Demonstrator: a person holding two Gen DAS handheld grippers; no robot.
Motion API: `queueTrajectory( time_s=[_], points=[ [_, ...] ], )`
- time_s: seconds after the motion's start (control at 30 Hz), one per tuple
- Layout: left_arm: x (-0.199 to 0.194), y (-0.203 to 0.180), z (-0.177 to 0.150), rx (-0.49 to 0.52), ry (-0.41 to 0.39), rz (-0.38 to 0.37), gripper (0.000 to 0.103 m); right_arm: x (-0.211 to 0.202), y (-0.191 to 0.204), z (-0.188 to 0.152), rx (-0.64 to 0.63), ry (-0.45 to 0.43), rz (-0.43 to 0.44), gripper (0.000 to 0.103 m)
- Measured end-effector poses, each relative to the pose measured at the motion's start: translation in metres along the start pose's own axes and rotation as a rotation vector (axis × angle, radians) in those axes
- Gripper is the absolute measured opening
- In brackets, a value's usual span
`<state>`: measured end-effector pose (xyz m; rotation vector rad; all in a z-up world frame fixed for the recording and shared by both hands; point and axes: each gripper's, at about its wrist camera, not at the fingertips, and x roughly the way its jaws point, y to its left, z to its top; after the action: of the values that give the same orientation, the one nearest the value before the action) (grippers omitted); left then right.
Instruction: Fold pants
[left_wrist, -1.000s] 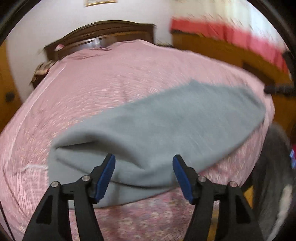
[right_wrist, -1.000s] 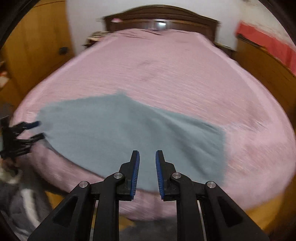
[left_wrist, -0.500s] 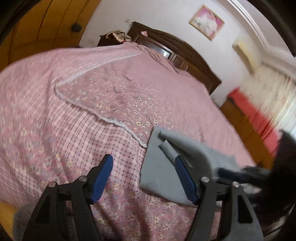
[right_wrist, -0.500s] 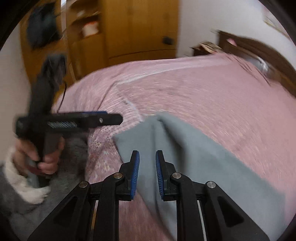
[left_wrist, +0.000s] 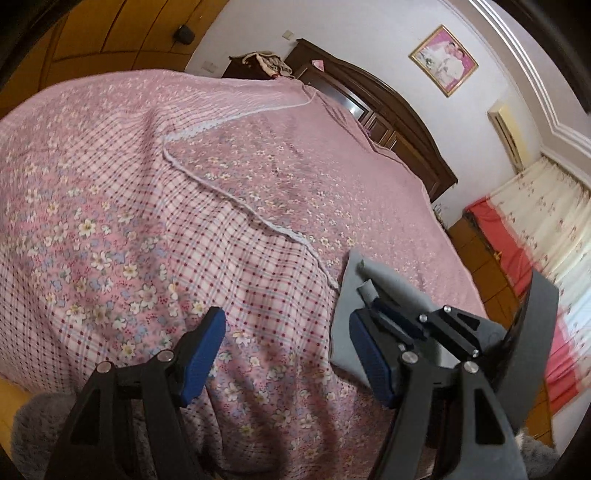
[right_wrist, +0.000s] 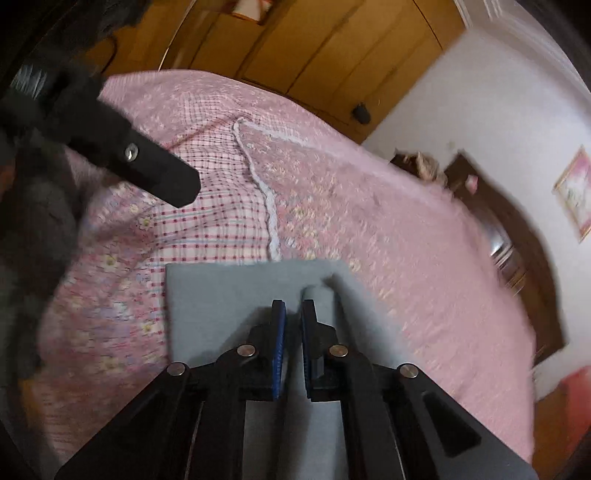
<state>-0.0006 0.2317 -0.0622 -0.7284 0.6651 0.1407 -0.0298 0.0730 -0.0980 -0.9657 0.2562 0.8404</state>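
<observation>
Grey pants; pink floral-and-checked bedspread; blue-padded black fingers.

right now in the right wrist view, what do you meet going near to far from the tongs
right tongs → grey pants → white lace seam on the pink bedspread → wooden wardrobe

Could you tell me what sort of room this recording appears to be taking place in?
Most likely a home bedroom. A large bed covered with a pink floral bedspread fills the view, backed by a dark wooden headboard, with a framed picture on the wall and a wooden wardrobe nearby.
</observation>
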Motion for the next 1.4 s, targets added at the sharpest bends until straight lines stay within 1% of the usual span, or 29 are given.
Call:
queueTrajectory(
  time_s=[0.03,0.13,0.2,0.27,0.37,0.43,0.53,0.67,0.77,0.8,0.83,0.87,0.93,1.0,1.03,1.1,1.13,1.2,1.27,1.33,1.37,1.4],
  points=[
    [0.001,0.002,0.000,-0.007,0.002,-0.007,0.072,0.006,-0.001,0.001,-0.004,0.011,0.021,0.004],
    [-0.001,0.006,0.000,-0.009,0.009,-0.011,0.072,0.003,-0.012,0.003,0.030,-0.018,0.095,0.003],
    [-0.001,0.007,-0.001,-0.002,0.009,-0.007,0.072,-0.008,-0.016,0.004,0.002,-0.056,0.093,0.003],
    [0.001,0.008,0.000,-0.003,0.009,-0.007,0.072,-0.019,-0.017,0.006,-0.031,-0.091,0.121,0.002],
    [0.005,0.014,0.002,-0.017,0.009,-0.016,0.072,-0.042,-0.016,0.016,-0.079,-0.175,0.176,0.002],
    [0.002,0.018,0.001,-0.027,0.006,-0.022,0.072,-0.053,-0.007,0.021,-0.105,-0.201,0.228,0.002],
    [0.001,0.021,0.001,-0.031,0.009,-0.019,0.072,-0.047,0.010,0.021,-0.182,-0.187,0.246,0.002],
    [-0.003,0.026,0.000,-0.031,0.006,-0.016,0.072,-0.037,0.016,0.013,-0.161,-0.166,0.301,0.003],
    [-0.006,0.029,-0.001,-0.041,0.003,-0.016,0.072,-0.031,0.020,0.011,-0.181,-0.185,0.283,0.003],
    [-0.006,0.030,-0.001,-0.042,0.004,-0.016,0.072,-0.031,0.020,0.011,-0.176,-0.185,0.310,0.004],
    [-0.007,0.031,-0.002,-0.040,0.005,-0.014,0.072,-0.034,0.019,0.012,-0.151,-0.188,0.326,0.011],
    [-0.007,0.032,-0.002,-0.038,0.005,-0.012,0.072,-0.042,0.020,0.009,-0.122,-0.197,0.326,0.022],
    [-0.010,0.031,-0.003,-0.027,0.001,-0.007,0.072,-0.064,0.011,0.004,-0.028,-0.221,0.323,0.034],
    [-0.015,0.026,-0.002,-0.006,-0.012,-0.009,0.072,-0.088,0.000,-0.004,0.067,-0.215,0.332,0.034],
    [-0.018,0.021,-0.002,0.022,-0.022,-0.009,0.071,-0.100,-0.009,-0.014,0.133,-0.202,0.321,0.034],
    [-0.025,0.003,0.000,0.109,-0.042,0.011,0.070,-0.117,-0.024,-0.034,0.237,-0.174,0.289,0.034],
    [-0.028,-0.014,0.001,0.180,-0.060,0.025,0.069,-0.126,-0.031,-0.049,0.303,-0.154,0.264,0.034],
    [-0.029,-0.047,0.005,0.279,-0.071,0.020,0.069,-0.139,-0.040,-0.076,0.417,-0.124,0.223,0.034],
    [-0.018,-0.087,0.010,0.370,-0.060,-0.025,0.069,-0.144,-0.047,-0.102,0.531,-0.099,0.187,0.034],
    [0.010,-0.126,0.013,0.451,-0.016,-0.041,0.069,-0.145,-0.057,-0.128,0.684,-0.070,0.140,0.034],
    [0.025,-0.139,0.011,0.487,0.003,-0.039,0.068,-0.146,-0.062,-0.142,0.779,-0.076,0.134,0.034],
    [0.041,-0.152,0.005,0.533,0.028,-0.041,0.063,-0.149,-0.066,-0.153,0.862,-0.105,0.146,0.034]
  ],
)
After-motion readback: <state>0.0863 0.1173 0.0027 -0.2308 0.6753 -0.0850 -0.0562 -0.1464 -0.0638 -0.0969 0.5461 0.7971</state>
